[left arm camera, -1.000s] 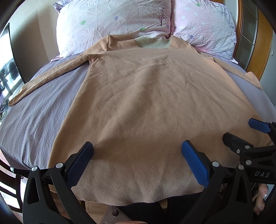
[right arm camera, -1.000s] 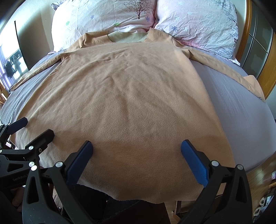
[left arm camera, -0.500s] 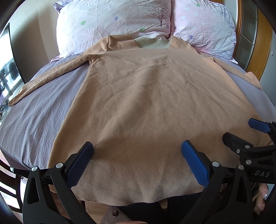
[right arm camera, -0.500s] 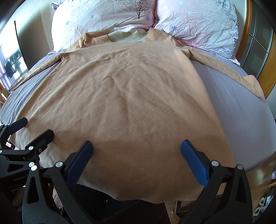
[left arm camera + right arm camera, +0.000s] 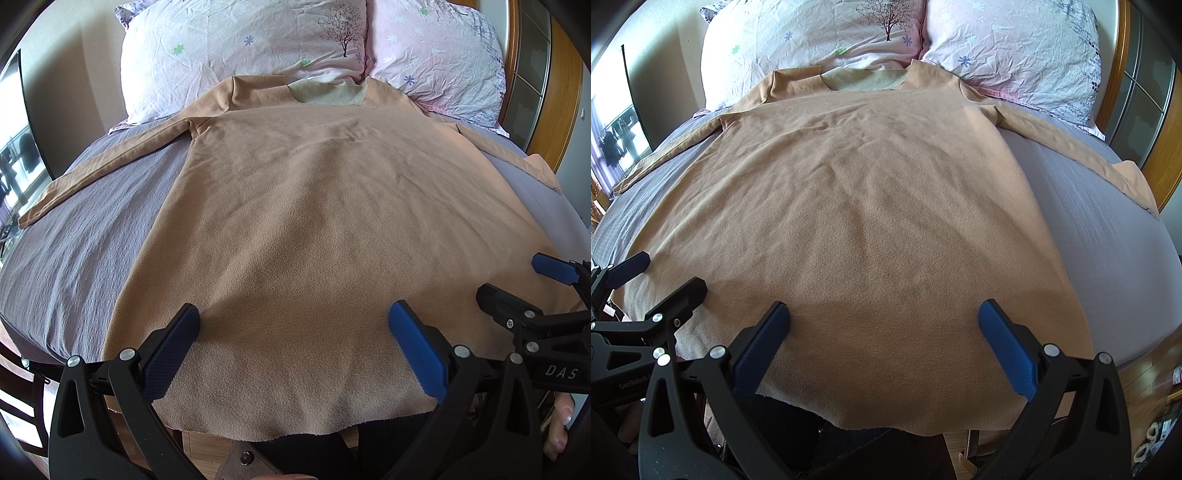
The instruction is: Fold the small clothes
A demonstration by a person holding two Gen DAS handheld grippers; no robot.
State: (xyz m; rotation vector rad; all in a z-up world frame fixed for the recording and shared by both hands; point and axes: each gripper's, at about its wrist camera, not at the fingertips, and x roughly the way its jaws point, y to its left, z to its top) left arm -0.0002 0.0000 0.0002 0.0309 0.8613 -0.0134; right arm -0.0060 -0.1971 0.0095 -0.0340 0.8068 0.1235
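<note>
Two floral pillows (image 5: 243,51) leaned at the head of the bed, and no container showed in either view. A tan long-sleeved top (image 5: 332,229) lay flat on the grey sheet (image 5: 74,251), its neckline (image 5: 328,92) touching the pillows and its hem hanging just past the near edge of the mattress. One sleeve (image 5: 99,166) stretched out to the left across the sheet, the other sleeve (image 5: 1082,151) out to the right toward the wooden door frame (image 5: 1167,147). A window (image 5: 617,133) glowed on the far left, with dark shapes beyond it that may have been hanging clothes. Nothing lay on top of the garment. The left gripper (image 5: 295,339) hovered over the hem near its left part, jaws spread wide with only fabric beneath them, gripping nothing. The right gripper (image 5: 884,343) sat just beside it over the right part of the hem, its jaws likewise wide apart and holding nothing; whether either blue pad brushed the cloth was hard to tell.
</note>
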